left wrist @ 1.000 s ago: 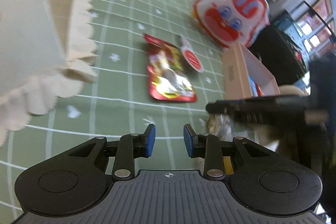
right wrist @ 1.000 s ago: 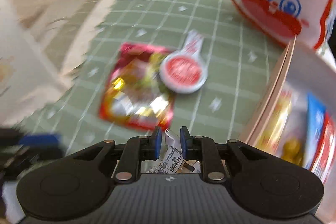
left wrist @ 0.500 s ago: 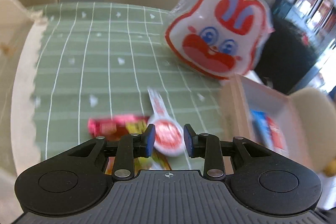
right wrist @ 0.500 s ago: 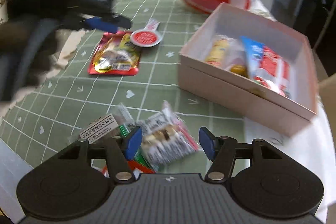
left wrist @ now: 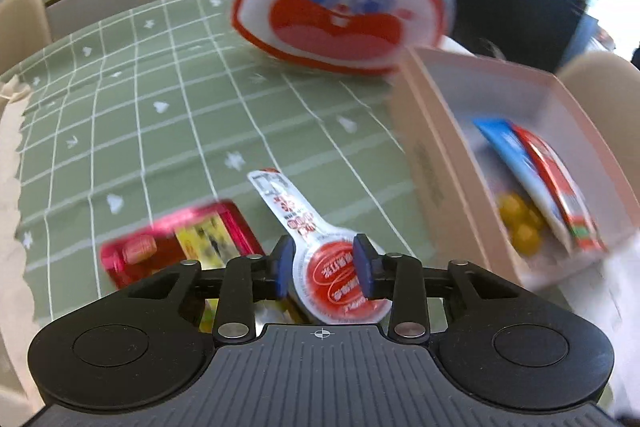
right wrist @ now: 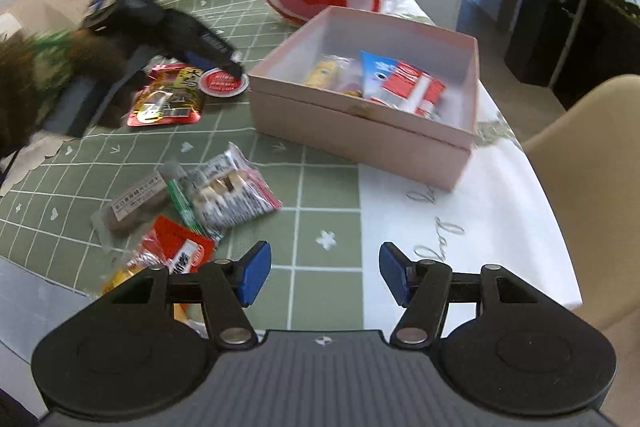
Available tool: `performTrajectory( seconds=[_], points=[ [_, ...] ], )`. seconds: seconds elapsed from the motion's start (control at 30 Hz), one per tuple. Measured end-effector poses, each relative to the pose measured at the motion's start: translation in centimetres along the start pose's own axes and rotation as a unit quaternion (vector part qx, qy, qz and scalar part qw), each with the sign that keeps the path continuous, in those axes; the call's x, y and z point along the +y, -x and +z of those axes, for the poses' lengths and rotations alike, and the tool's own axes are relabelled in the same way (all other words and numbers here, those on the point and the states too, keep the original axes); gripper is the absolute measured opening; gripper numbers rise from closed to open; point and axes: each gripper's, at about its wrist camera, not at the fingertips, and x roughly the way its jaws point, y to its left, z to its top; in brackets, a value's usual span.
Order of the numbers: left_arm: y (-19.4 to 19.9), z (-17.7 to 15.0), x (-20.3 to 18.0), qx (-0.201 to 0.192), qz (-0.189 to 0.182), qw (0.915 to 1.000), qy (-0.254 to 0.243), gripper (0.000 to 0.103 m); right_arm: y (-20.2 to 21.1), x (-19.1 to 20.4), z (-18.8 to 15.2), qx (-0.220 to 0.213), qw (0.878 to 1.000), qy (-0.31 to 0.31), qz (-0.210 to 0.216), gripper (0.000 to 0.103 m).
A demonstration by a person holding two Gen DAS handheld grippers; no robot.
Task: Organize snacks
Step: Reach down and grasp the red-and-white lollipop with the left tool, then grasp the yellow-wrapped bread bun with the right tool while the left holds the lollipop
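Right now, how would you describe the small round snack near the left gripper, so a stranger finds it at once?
Start at the pink box on the green checked tablecloth. Just off its left corner lies a red foil pouch, and partly on it a small round cup. Unlike the flat packets around it, it has a red circular lid with a long white tab.

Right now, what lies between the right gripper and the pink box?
In the right wrist view, only bare tablecloth, green check and white, lies between the open right gripper and the pink box. The loose snack packets lie off to the left.
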Motion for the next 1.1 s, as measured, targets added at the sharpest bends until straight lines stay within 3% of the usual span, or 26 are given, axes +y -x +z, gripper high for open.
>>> performTrajectory(
  seconds=[0.13, 0.23, 0.3, 0.43, 0.53, 0.63, 0.7, 0.83, 0.93, 1.1],
  points=[
    [1.8, -2.8, -1.2, 0.007, -0.037, 0.999, -0.025, 0.038, -0.7, -0.3, -0.7, 0.008, 1.0, -0.018, -0.004, 0.06],
    [2.4, -3.5, -1.3, 0.006, -0.038, 0.9988, -0.032, 0.041, -1.4, -0.1, -1.3, 0.016, 0.999, -0.028, -0.001, 0.06],
    [2.3, -3.3, -1.1, 0.008, -0.039, 0.9992, -0.007, 0.042, -1.9, 0.1, -1.7, 0.024, 0.999, -0.033, -0.002, 0.06],
    [1.1, -2.6, -0.9, 0.024, -0.077, 0.996, 0.038, 0.049, -2.6, 0.6, -2.7, 0.035, 0.999, -0.033, 0.001, 0.064],
    [1.0, -2.5, -2.8, 0.034, -0.062, 0.9975, -0.004, 0.047, -2.6, 1.3, -3.2, 0.03, 0.999, -0.014, -0.008, 0.07],
    [1.1, -3.4, -5.5, 0.034, -0.028, 0.9949, -0.091, 0.047, -2.6, 1.6, -3.4, 0.024, 1.0, -0.003, -0.012, 0.076],
    [1.2, -3.9, -6.1, 0.024, -0.015, 0.9938, -0.108, 0.047, -2.6, 1.7, -3.6, 0.019, 1.0, -0.002, -0.01, 0.079],
    [1.5, -3.9, -4.5, 0.012, -0.036, 0.9985, -0.041, 0.041, -2.7, 1.6, -3.9, 0.009, 1.0, -0.005, -0.012, 0.084],
    [1.5, -3.7, -3.8, 0.014, -0.052, 0.9985, -0.008, 0.031, -2.7, 1.5, -4.1, 0.001, 1.0, -0.007, -0.015, 0.087],
    [1.4, -3.8, -1.8, 0.024, -0.11, 0.9901, 0.083, 0.02, -2.7, 1.4, -4.5, -0.007, 1.0, -0.007, -0.015, 0.092]
  ],
)
